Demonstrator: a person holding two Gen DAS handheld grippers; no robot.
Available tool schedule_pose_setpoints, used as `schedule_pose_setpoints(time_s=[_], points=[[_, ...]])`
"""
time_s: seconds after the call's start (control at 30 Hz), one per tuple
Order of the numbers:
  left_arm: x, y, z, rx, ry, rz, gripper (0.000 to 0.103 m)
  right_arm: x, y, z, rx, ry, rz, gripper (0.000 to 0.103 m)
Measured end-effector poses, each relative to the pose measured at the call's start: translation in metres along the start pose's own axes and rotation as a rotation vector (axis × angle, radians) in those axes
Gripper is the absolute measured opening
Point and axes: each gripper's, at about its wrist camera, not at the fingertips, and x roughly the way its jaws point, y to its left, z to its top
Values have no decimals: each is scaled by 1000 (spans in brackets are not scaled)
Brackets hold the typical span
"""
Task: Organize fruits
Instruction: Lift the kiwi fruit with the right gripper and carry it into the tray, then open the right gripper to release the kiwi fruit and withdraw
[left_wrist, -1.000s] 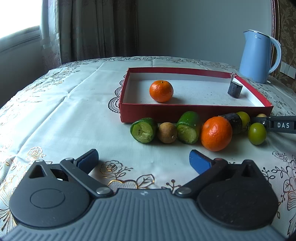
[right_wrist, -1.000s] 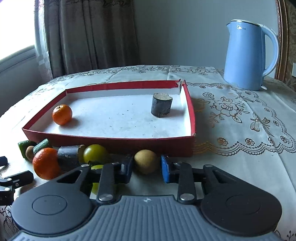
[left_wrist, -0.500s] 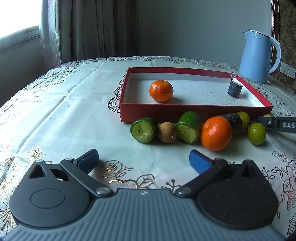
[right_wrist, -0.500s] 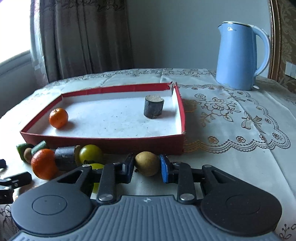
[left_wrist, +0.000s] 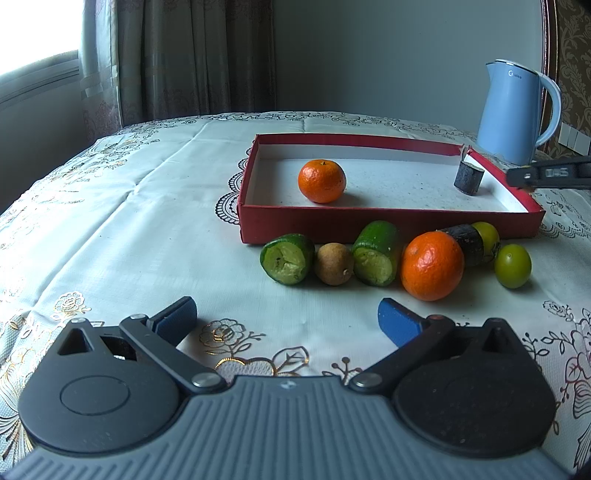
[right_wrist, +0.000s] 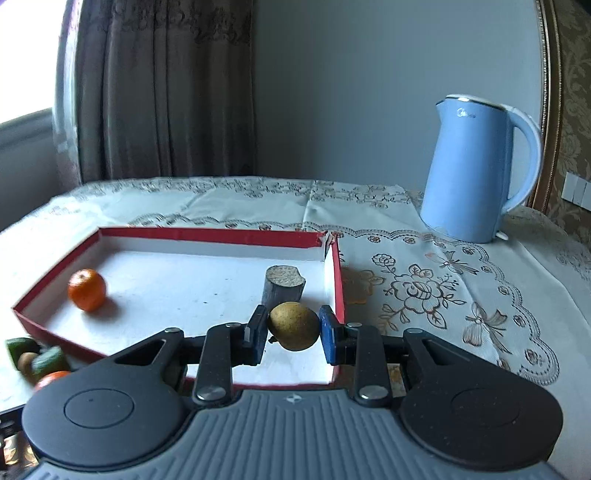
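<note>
My right gripper (right_wrist: 293, 330) is shut on a brown round fruit (right_wrist: 293, 325) and holds it above the near right corner of the red box (right_wrist: 207, 233). The box holds an orange (right_wrist: 86, 289) and a dark cut stalk piece (right_wrist: 282, 283). In the left wrist view the box (left_wrist: 388, 221) has a row in front of it: two green cut pieces (left_wrist: 287, 258) (left_wrist: 375, 254), a brown fruit (left_wrist: 334, 263), an orange (left_wrist: 432, 265), a dark piece (left_wrist: 464, 240) and two yellow-green fruits (left_wrist: 512, 265) (left_wrist: 488, 236). My left gripper (left_wrist: 286, 321) is open and empty, short of that row.
A blue kettle (right_wrist: 476, 173) stands on the lace tablecloth (right_wrist: 424, 288) behind and right of the box; it also shows in the left wrist view (left_wrist: 517, 110). Curtains (right_wrist: 162, 88) and a window are behind the table. The right gripper's side (left_wrist: 546, 173) shows over the box's right end.
My right gripper closed on the brown fruit beside the box, lifted it off the cloth and carried it up over the box's near right corner. My left gripper has not moved.
</note>
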Motion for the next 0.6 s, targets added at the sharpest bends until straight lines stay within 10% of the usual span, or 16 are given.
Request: schedule_pose_setpoints(time_s=[0.6], points=[[0, 0, 0, 0, 0, 0, 103, 42, 4, -2, -14, 83, -11, 29]])
